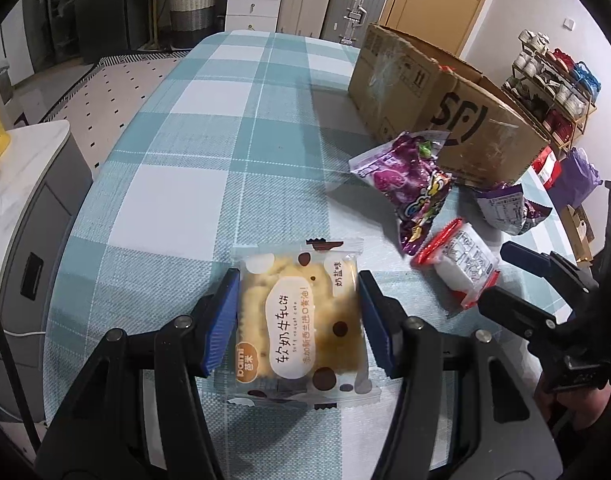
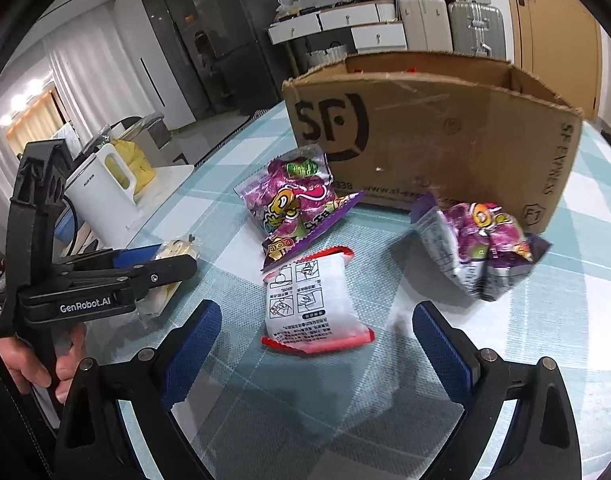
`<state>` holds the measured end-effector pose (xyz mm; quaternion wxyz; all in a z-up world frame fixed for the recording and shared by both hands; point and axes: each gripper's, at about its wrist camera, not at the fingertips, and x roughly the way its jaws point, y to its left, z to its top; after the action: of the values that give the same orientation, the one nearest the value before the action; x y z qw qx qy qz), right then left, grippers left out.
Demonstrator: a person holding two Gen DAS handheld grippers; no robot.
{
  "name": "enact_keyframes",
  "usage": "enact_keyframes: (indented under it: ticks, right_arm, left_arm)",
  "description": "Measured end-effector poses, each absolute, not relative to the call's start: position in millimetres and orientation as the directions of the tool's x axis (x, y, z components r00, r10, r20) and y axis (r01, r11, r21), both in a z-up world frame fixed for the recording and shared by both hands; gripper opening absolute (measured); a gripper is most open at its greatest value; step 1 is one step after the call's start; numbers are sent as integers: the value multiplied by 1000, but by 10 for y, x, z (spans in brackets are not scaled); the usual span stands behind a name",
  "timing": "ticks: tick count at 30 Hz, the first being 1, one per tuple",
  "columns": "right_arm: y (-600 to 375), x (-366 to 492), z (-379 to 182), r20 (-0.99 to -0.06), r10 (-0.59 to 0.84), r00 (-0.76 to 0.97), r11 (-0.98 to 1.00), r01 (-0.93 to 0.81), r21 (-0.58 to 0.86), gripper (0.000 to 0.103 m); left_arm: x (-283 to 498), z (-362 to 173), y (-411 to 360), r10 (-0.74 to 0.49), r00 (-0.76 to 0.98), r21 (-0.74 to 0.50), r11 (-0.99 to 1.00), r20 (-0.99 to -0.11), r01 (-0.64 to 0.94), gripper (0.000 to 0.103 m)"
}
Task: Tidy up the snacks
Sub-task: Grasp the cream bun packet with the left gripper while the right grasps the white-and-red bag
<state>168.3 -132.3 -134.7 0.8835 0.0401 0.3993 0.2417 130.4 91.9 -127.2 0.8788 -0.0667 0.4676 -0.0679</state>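
The table (image 1: 233, 128), under a teal-and-white check cloth, carries everything. Largest on it is the box (image 2: 445, 136), an open-topped cardboard carton marked SF, standing at about one o'clock from the right gripper and two o'clock from the left. Its far inner wall shows, with a glimpse of something red at the rim, but its floor is hidden, so what it holds cannot be told. Against its near wall lie two purple packs: one (image 2: 295, 204) at twelve o'clock in the right wrist view, the other (image 2: 485, 248) at two o'clock, touching the box's corner. Just nearer, at the foot of the first purple pack, lies the red pack (image 2: 311, 304), white with red ends. The cake pack (image 1: 301, 320), a clear wrapper over a yellow biscuit, sits between the pads of the left gripper (image 1: 299, 320); the blue pads press on both of its sides, so it is gripped at a moderate width, though whether it is lifted clear of the cloth I cannot tell. The right gripper (image 2: 317, 344) stands wide, holding nothing, with the red pack lying just ahead of its fingertips. I judge the step to be a two-handed pick, one snack secured and the next being approached. Next, the right jaws would need to straddle the red pack and close, and the left would carry the cake pack over the box rim.
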Motion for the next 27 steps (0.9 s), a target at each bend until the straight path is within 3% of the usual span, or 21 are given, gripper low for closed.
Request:
enact_keyframes:
  ticks: [17, 22, 24, 27]
  right_arm:
    - [-893, 1910, -1470, -741, 407, 534, 885, -431, 176, 97]
    - [-734, 1937, -1501, -755, 361, 547, 892, -438, 109, 76]
    - [-673, 1942, -1507, -760, 319, 566, 902, -427, 61, 59]
    - [-605, 1933, -1517, -760, 320, 566, 889, -458, 33, 47]
  left_arm:
    - [1338, -1332, 1144, -184, 561, -216, 976, -807, 10, 55]
    - [1310, -1322, 1207, -183, 561, -221, 975, -808, 0, 55]
    - [1297, -1308, 1232, -178, 567, -222, 975, -804, -8, 55]
    - [1274, -1282, 1248, -177, 569, -223, 975, -803, -11, 55]
